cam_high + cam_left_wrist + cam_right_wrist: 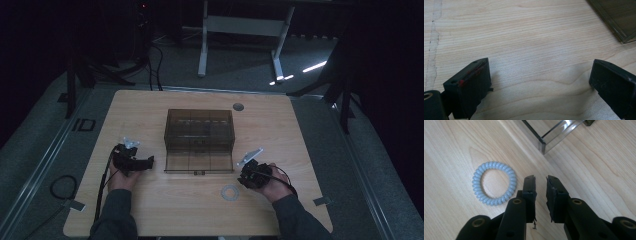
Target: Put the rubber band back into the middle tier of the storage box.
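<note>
A smoky see-through organizer box [199,125] stands mid-table, its bottom drawer [200,163] pulled out toward me. A pale blue-grey coiled hair tie [230,191] lies flat on the wood in front of the drawer. My left gripper [150,162] rests left of the drawer and points at it. Its jaws are wide open over bare wood [540,82], and a drawer corner [621,22] shows at the upper right. My right gripper [243,178] sits right of the hair tie [494,183]. Its jaws [541,185] are nearly together with only a narrow gap and nothing between them.
The drawer's front corner [549,140] lies just ahead of my right gripper. A round cable grommet [238,106] sits near the table's far edge. The wooden table [150,205] has open room on both sides of the box. A white desk frame [240,30] stands beyond on the dark floor.
</note>
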A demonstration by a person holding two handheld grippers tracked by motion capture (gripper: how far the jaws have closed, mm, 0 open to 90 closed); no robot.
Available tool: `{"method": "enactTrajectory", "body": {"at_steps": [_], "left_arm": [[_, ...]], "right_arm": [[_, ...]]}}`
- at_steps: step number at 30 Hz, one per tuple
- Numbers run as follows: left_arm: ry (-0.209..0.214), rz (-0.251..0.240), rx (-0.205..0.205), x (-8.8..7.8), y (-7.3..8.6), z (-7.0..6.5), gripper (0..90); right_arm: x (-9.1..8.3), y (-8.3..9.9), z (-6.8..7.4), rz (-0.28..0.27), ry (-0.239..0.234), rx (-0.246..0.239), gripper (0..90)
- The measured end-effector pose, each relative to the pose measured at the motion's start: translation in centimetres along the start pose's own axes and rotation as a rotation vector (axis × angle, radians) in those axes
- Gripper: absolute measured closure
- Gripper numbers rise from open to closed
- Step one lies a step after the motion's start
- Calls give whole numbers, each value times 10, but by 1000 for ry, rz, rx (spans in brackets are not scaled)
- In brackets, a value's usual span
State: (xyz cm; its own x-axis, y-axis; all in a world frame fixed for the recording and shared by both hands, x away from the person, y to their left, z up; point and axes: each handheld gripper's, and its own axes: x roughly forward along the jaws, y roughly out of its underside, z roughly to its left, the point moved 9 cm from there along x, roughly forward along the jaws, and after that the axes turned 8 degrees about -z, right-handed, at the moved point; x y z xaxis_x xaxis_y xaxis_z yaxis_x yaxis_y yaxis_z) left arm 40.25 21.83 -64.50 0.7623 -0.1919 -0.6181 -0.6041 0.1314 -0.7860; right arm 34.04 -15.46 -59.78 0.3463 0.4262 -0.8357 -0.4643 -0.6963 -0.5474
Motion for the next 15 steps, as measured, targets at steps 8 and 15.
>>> {"method": "enactTrajectory", "body": {"at_steps": [8,15], "left_arm": [[1,0,0,0,0,0,36],[0,0,0,0,0,0,36]], "right_arm": [[2,-2,6,28,-20,-39,781],[5,-4,13,50,-36,-73,780]]}}
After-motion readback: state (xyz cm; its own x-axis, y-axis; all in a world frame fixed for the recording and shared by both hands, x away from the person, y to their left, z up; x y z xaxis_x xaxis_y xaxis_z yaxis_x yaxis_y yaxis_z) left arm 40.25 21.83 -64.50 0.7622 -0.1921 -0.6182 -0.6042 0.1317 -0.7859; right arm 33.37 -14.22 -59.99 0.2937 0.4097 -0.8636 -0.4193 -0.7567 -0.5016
